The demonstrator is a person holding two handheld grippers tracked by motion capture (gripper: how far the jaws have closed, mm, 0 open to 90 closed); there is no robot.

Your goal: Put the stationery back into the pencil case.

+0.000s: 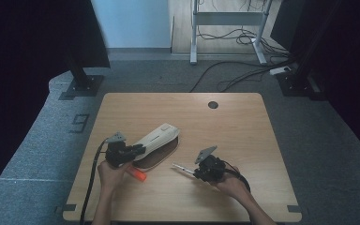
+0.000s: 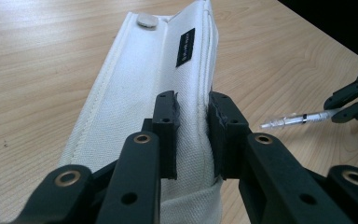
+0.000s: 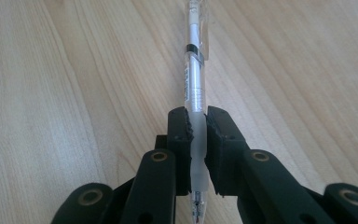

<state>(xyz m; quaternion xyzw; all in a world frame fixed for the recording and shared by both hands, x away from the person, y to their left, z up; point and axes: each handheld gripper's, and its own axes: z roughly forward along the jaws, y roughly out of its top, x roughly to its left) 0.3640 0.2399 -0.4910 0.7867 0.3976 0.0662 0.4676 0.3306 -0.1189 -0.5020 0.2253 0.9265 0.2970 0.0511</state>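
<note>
We see a light wooden table (image 1: pixel 243 140) with a small round black hole (image 1: pixel 213 104) near its edge at 12 o'clock. Around it lies a grey carpet floor (image 1: pixel 337 154). At 9 o'clock a number mark (image 1: pixel 79 123) sits on the carpet. At 12 o'clock stands a grey metal frame (image 1: pixel 193 33) with black cables (image 1: pixel 234 77) curling near it, and a white power strip (image 1: pixel 280 71) at 2 o'clock

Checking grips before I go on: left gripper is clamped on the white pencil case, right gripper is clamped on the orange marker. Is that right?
Not quite. The right gripper is clamped on a clear pen, as the right gripper view shows. The orange marker lies on the table by the left hand. The left gripper does clamp the white pencil case.
</note>
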